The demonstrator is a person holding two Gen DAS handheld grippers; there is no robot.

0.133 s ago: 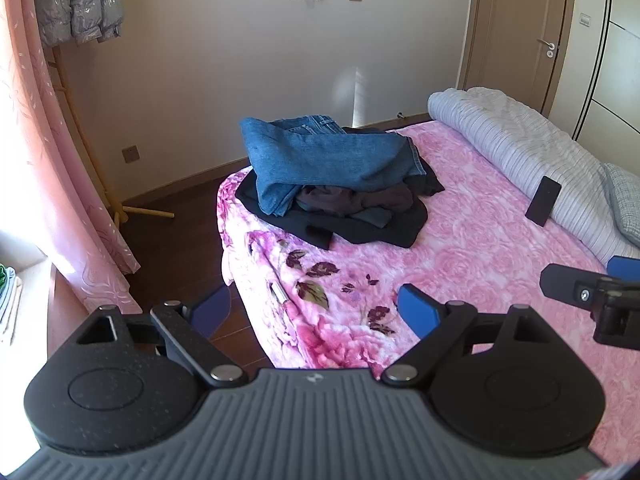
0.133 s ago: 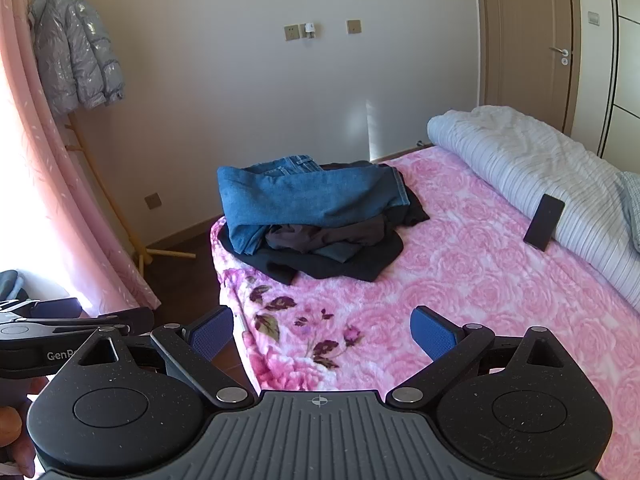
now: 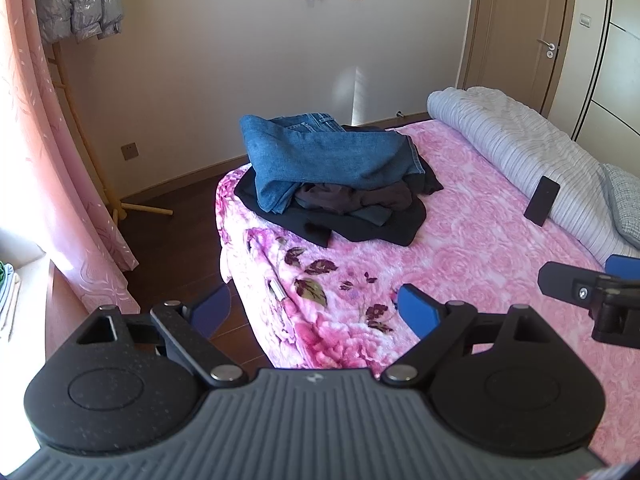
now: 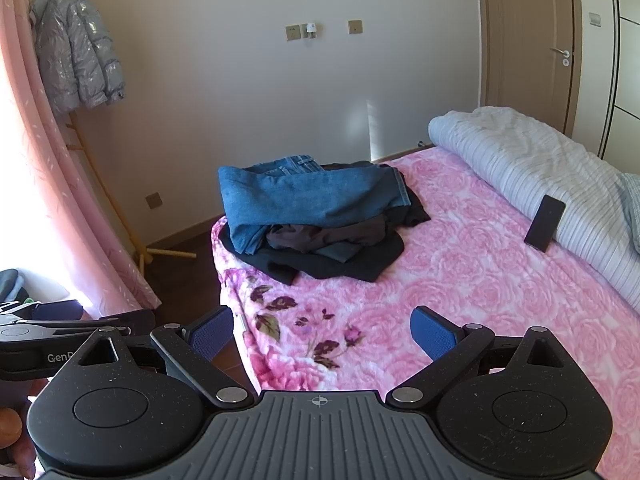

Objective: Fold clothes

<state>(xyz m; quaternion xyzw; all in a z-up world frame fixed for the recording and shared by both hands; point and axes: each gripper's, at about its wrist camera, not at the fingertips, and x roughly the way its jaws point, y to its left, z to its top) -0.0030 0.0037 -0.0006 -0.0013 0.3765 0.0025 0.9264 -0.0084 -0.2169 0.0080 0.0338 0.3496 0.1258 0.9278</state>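
I'm holding both the left gripper (image 3: 314, 306) and right gripper (image 4: 322, 330) spread and empty, well short of the clothes pile (image 4: 316, 220), which is sitting at the pink bed's (image 4: 460, 280) far corner, jeans (image 3: 324, 156) on top.

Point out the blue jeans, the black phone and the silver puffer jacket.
blue jeans (image 3: 320, 156): left wrist view, on the broad top fold of denim.
black phone (image 4: 545, 223): right wrist view, middle of its dark screen.
silver puffer jacket (image 4: 74, 60): right wrist view, on the quilted body.
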